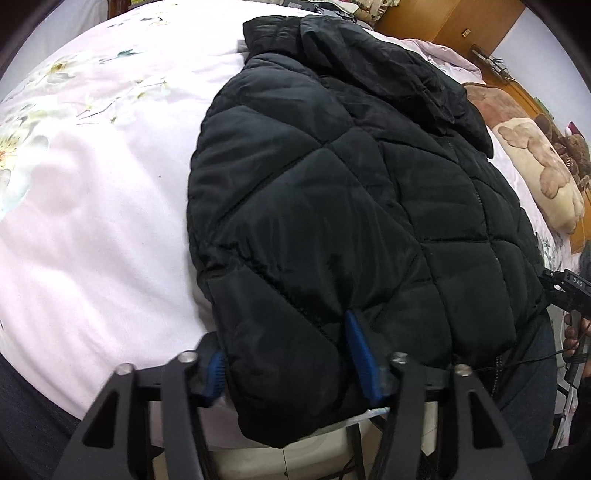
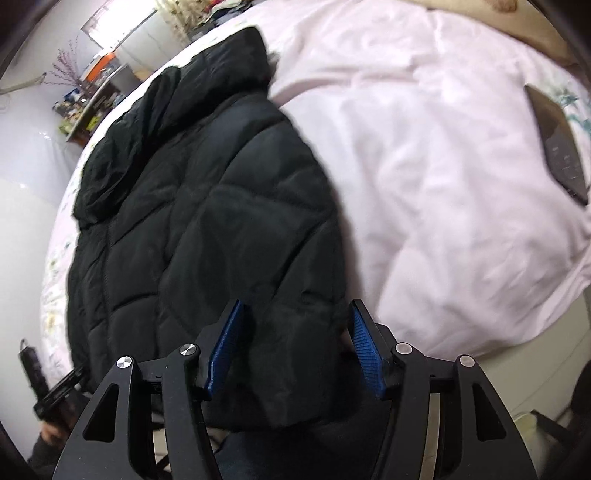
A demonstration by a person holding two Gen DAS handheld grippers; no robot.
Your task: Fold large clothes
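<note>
A black quilted puffer jacket (image 1: 351,206) lies on a bed with its hood at the far end and its hem at the near edge. It also fills the left half of the right wrist view (image 2: 207,229). My left gripper (image 1: 291,362) is open, its blue pads on either side of the jacket's near left hem corner. My right gripper (image 2: 295,347) is open, its blue pads straddling the jacket's near right hem corner. The fabric between the pads hangs over the bed edge.
A pale pink bedsheet (image 1: 92,221) with a floral print covers the bed. A teddy-bear pillow (image 1: 543,173) lies at the right. A dark tablet-like object (image 2: 561,144) lies on the sheet at the far right. A wooden headboard (image 1: 461,22) stands behind.
</note>
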